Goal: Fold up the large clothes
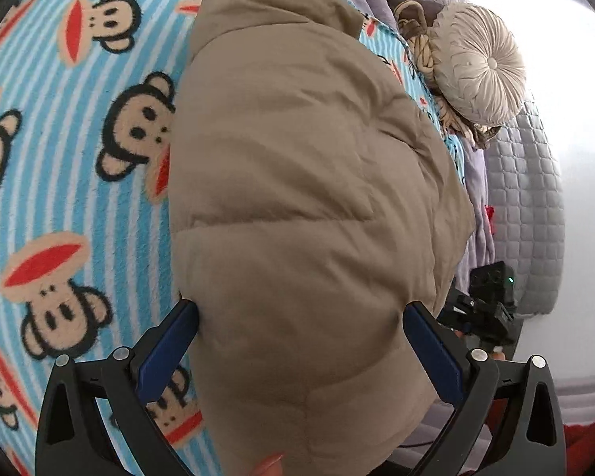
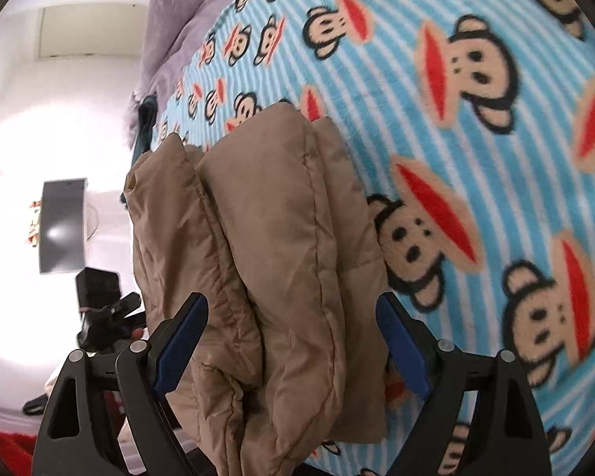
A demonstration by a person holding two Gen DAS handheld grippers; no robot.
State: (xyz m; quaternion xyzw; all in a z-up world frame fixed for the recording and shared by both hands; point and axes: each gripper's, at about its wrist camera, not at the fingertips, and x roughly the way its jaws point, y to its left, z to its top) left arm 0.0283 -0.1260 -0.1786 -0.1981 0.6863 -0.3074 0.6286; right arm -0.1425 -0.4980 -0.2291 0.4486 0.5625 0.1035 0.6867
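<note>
The left claw [image 1: 300,313] is standing wide open, its two blue-padded fingers [image 1: 166,353] spread to either side of a puffy tan jacket [image 1: 297,198]. The left pad seems to be brushing the jacket's side; the right one is sitting just beside the fabric, and whether it is touching I cannot tell. Nothing is being pinched between them. The jacket is lying folded into a long, thick bundle on the bed, running away from the claw across a blue striped blanket [image 1: 59,158] printed with monkey faces. Past the jacket's far end, a round pleated cushion [image 1: 480,63] is resting at the blanket's edge, next to a grey quilted cover [image 1: 527,214]. The right claw's black body [image 1: 484,309] is showing low beside the jacket's right edge.

The right claw [image 2: 293,309] is likewise gaping wide, its blue fingers [image 2: 182,341] straddling the jacket [image 2: 277,258] at the end where several stitched layers are stacking up side by side. It is gripping nothing. The bundle is draping toward the camera between the fingers, with the monkey blanket [image 2: 476,119] spreading out to the right. To the left, the other claw's black body [image 2: 103,309] is hanging near the bed's edge, with a dark screen [image 2: 61,224] against the bright wall beyond.
</note>
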